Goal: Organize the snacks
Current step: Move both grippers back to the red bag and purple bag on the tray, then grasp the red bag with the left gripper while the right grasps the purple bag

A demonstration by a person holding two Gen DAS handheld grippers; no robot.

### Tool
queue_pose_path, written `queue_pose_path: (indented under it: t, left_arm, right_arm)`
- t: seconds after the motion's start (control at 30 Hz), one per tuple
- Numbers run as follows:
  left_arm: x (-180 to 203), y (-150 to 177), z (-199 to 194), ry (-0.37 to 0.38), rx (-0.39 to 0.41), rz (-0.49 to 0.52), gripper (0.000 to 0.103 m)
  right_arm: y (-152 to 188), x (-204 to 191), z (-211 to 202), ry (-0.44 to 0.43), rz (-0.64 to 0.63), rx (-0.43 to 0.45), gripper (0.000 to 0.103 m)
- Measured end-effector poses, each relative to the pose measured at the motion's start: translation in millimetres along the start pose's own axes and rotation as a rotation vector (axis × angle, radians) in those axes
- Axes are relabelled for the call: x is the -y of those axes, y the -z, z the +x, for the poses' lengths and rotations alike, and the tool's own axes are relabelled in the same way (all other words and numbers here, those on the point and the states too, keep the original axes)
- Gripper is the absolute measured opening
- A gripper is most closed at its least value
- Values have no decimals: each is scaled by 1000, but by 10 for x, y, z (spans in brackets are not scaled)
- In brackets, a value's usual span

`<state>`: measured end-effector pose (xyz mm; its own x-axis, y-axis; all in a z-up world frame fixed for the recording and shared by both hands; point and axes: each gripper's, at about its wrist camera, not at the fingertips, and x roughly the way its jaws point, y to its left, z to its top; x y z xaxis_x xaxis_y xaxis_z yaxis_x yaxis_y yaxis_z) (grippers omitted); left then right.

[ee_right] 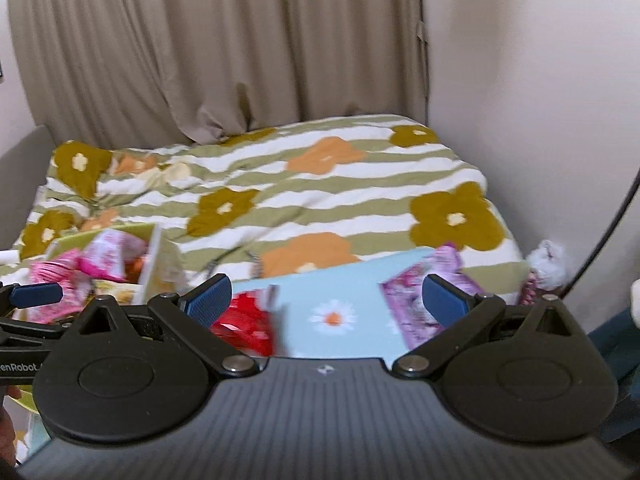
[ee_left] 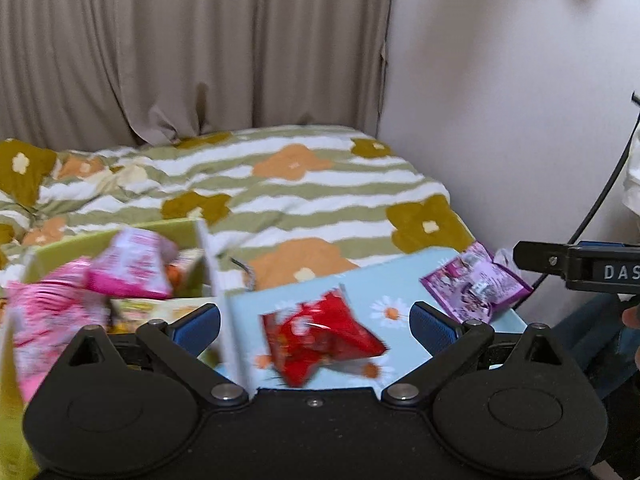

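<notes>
A red snack packet (ee_left: pixel 320 338) lies on a light blue daisy-print box (ee_left: pixel 376 280) on the bed, between my left gripper's open fingers (ee_left: pixel 315 320). A purple snack packet (ee_left: pixel 476 284) lies at the box's right end. Pink packets (ee_left: pixel 128 268) sit in a green box (ee_left: pixel 120 236) at the left. In the right wrist view my right gripper (ee_right: pixel 326 300) is open and empty above the blue box (ee_right: pixel 320 284), with the red packet (ee_right: pixel 248 324) by its left finger and the purple packet (ee_right: pixel 412 300) by its right finger. The pink packets (ee_right: pixel 104 260) show at left.
The bed has a green-striped floral blanket (ee_left: pixel 280 196). A beige curtain (ee_left: pixel 192 48) hangs behind and a white wall (ee_left: pixel 500 100) is on the right. A black cable (ee_left: pixel 600 196) hangs at far right. The right gripper's finger (ee_left: pixel 560 264) reaches in from the right.
</notes>
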<state>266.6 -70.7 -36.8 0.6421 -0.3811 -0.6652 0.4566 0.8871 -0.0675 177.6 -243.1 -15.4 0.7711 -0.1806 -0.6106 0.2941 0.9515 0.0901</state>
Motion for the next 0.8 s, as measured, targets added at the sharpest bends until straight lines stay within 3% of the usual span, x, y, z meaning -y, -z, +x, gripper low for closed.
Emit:
queue_pose_path:
  t: [0.4, 0.8]
  left_arm:
    - [561, -29, 983, -162, -143, -31, 102]
    - [705, 184, 1790, -413, -205, 74, 102]
  right_arm:
    - [-63, 931, 794, -21, -54, -118, 103]
    - [65, 1240, 1511, -55, -68, -221, 103]
